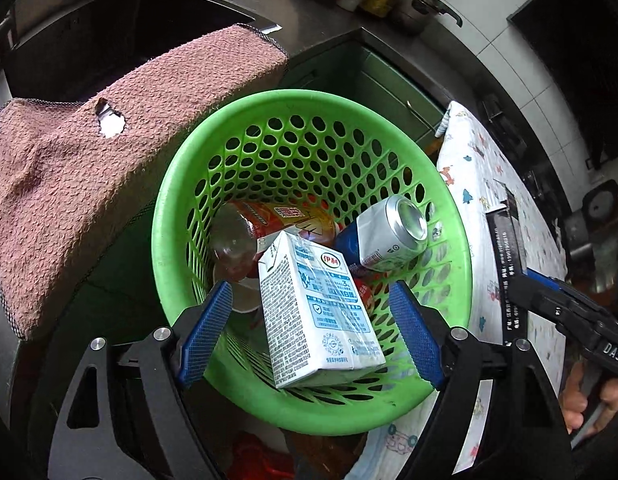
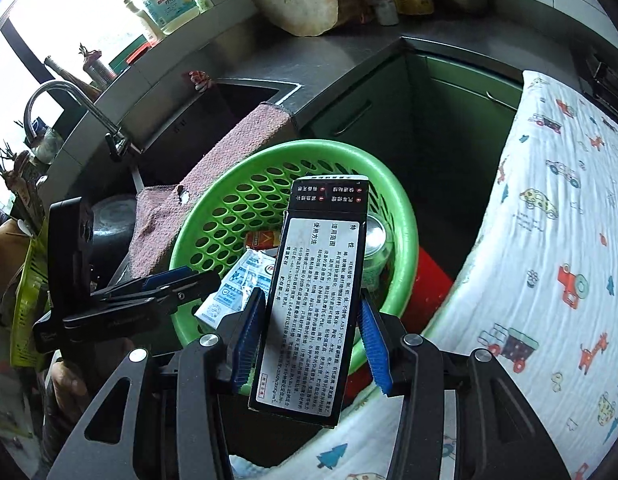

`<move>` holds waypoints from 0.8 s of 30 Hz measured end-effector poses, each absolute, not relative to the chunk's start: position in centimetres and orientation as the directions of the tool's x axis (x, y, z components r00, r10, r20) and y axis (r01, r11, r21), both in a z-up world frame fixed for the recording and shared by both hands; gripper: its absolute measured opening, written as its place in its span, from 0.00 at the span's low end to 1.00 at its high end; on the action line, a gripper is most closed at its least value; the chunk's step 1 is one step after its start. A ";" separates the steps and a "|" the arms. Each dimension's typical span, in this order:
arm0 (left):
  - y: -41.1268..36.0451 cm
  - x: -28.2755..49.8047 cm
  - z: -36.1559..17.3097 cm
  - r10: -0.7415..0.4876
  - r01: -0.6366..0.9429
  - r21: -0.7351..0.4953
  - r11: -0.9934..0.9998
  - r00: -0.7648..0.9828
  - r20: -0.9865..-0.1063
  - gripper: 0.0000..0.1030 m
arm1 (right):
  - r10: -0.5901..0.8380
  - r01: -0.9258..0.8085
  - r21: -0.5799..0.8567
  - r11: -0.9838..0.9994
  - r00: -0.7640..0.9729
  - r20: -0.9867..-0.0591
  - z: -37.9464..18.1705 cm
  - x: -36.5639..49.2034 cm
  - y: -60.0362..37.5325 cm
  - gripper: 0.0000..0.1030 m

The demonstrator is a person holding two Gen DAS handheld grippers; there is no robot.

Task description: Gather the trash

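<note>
Left claw (image 1: 309,324) released, blue pads apart, hanging over the green basket (image 1: 169,216); a white milk carton (image 1: 317,312) sits between the pads, no pad contact visible, its lower end resting on the basket's near wall. Deeper in, centre of frame: a silver can (image 1: 393,236) leaning against the right wall and a plastic bottle (image 1: 245,232), partly buried under the carton. Right claw (image 2: 309,328) clenched on a black box (image 2: 313,296) with a white printed label, held above the basket rim; text too small to read. Box hides most of the can in right view. Pink towel (image 1: 89,184) at left drapes the counter (image 1: 317,12) edge, covering the sink corner.
</note>
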State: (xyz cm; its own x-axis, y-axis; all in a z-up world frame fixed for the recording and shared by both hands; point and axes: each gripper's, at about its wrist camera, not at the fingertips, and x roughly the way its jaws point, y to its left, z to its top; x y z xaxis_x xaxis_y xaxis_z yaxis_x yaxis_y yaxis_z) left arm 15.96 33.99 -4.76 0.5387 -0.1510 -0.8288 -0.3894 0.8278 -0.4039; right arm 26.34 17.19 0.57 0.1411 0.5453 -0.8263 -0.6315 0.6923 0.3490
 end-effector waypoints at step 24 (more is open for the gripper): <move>27.7 10.0 1.7 0.036 -0.332 -0.233 0.914 0.638 -0.769 0.87 | 0.541 -0.679 0.219 0.701 0.305 -0.784 3.5 20.2 11.0 0.73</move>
